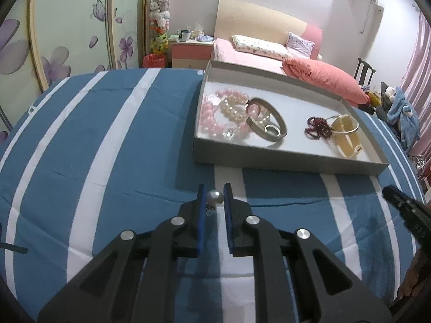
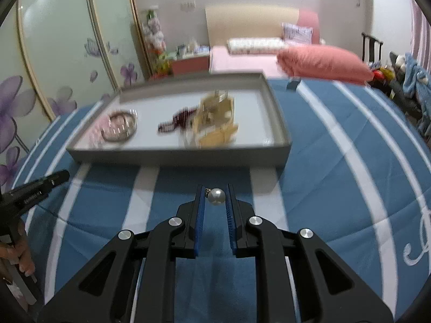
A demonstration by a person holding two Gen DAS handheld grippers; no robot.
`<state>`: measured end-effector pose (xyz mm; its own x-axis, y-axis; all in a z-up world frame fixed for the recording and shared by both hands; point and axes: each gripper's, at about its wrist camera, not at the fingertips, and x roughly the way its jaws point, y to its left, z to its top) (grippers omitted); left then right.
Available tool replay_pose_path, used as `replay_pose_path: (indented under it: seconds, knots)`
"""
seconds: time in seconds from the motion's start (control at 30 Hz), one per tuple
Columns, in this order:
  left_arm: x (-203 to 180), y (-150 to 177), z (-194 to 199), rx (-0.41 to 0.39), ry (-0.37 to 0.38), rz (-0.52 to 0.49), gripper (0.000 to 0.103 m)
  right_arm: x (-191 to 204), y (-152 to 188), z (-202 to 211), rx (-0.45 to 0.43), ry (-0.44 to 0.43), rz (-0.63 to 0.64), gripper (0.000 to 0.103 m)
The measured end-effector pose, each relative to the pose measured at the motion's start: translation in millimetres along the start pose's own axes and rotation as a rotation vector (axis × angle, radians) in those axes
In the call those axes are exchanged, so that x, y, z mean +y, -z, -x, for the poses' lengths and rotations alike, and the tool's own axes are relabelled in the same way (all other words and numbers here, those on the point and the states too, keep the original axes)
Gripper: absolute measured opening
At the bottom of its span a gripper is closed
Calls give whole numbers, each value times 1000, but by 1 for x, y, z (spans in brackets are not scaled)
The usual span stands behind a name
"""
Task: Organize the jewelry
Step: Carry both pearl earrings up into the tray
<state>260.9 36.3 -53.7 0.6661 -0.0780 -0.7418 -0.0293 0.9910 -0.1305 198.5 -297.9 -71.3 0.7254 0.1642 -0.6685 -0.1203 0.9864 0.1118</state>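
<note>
each gripper, left and right, has its jaws pinched nearly shut on a pearl earring, probably pairing them for the tray at 12 o'clock

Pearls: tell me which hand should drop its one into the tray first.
Right, probably. The right gripper, jaws shut on a pearl, faces the tray squarely, bare floor ahead. From the left gripper the tray lies off to the right.
</note>
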Motion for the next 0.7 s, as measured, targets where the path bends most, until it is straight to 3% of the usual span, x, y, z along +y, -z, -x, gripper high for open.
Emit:
replay_pose_path:
  seconds: [0.27, 0.43, 0.57, 0.7]
  knots:
    - [-9, -11, 28, -101, 14, -19, 14, 7, -19, 39, -189, 10, 37, 16]
    - [-21, -18, 51, -212, 15, -47, 14, 14, -28, 58, -308, 9, 67, 16]
    - [-31, -20, 64, -284, 13, -77, 14, 16, -32, 59, -338, 4, 73, 16]
    - [-37, -19, 66, -299, 11, -97, 14, 15, -30, 54, -328, 5, 74, 16]
